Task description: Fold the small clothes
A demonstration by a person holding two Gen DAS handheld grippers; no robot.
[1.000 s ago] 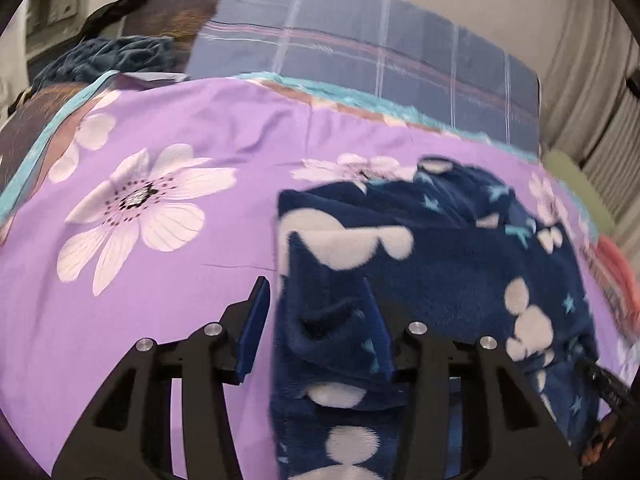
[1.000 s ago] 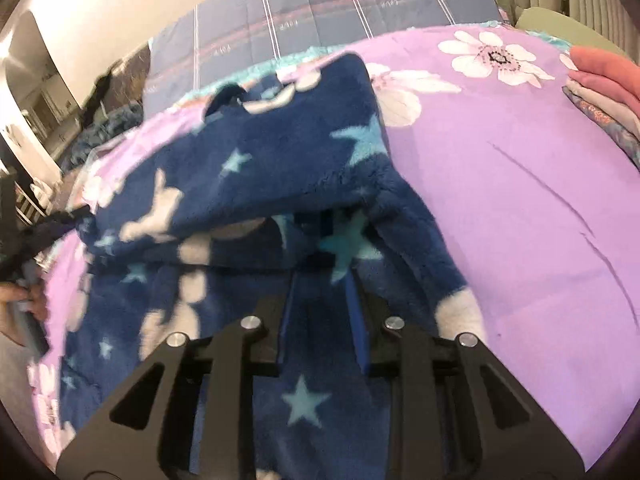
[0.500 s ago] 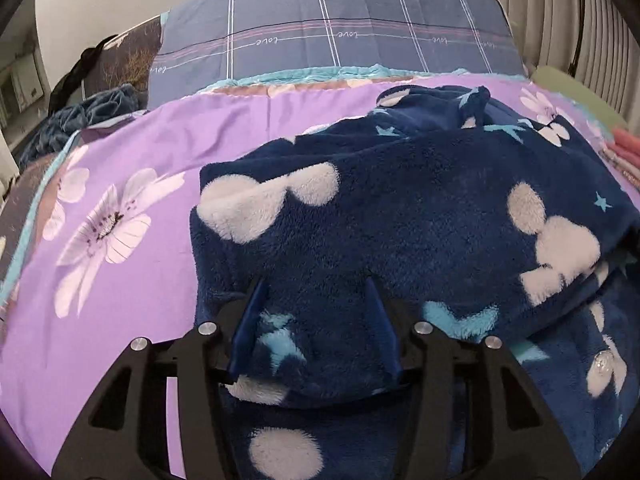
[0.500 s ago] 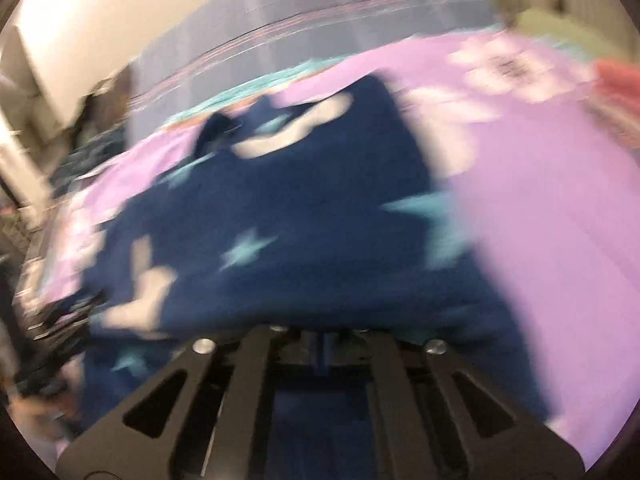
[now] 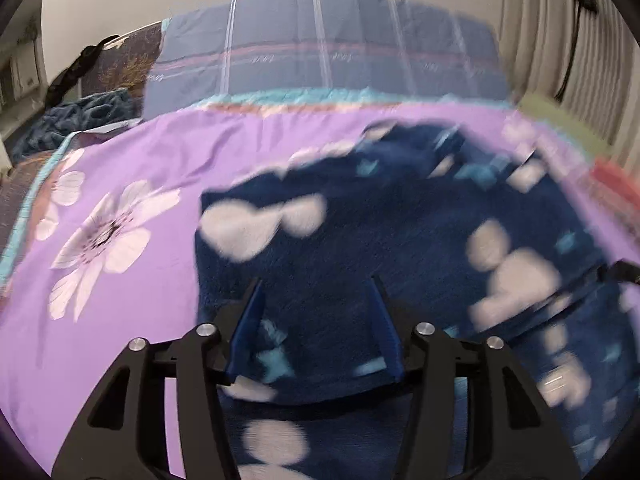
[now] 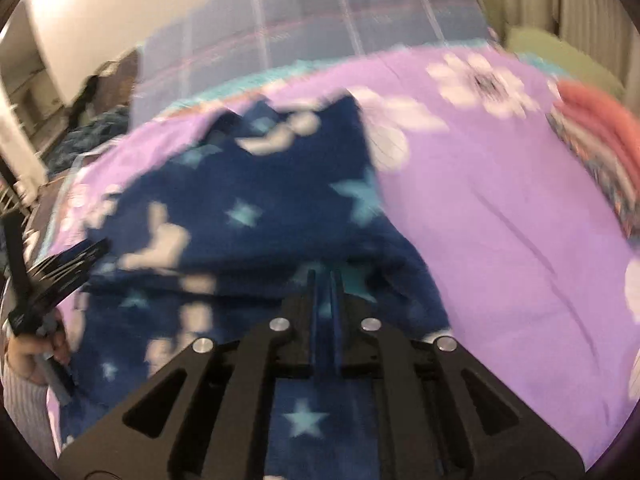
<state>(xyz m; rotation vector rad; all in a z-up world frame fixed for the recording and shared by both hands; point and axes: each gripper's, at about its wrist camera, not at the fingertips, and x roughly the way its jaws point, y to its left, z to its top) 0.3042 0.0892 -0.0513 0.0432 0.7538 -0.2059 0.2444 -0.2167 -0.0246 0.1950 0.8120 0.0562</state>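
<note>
A dark blue fleece garment (image 5: 400, 240) with white shapes and teal stars lies folded over itself on the purple flowered sheet (image 5: 140, 160). My left gripper (image 5: 316, 304) hovers over the near edge of the folded layer. Its jaws are closing, with flat, unpinched fleece lying between the blue fingers. In the right wrist view the garment (image 6: 260, 184) fills the middle. My right gripper (image 6: 324, 280) hangs just above its near right part, its jaws opening by a narrow slit with nothing held. The left gripper (image 6: 60, 272) shows at the garment's left edge, held by a hand (image 6: 28, 356).
A stack of folded coral and patterned clothes (image 6: 592, 132) sits on the sheet at the right. A plaid blue pillow (image 5: 320, 48) lines the back, a dark blue blanket (image 5: 88, 112) lies back left, and a green cushion (image 6: 540, 48) and curtains are at the far right.
The garment's left part has been carried over to the right and now lies folded flat on top. The right gripper's fingers closed together, lifted off the fleece, then parted slightly.
</note>
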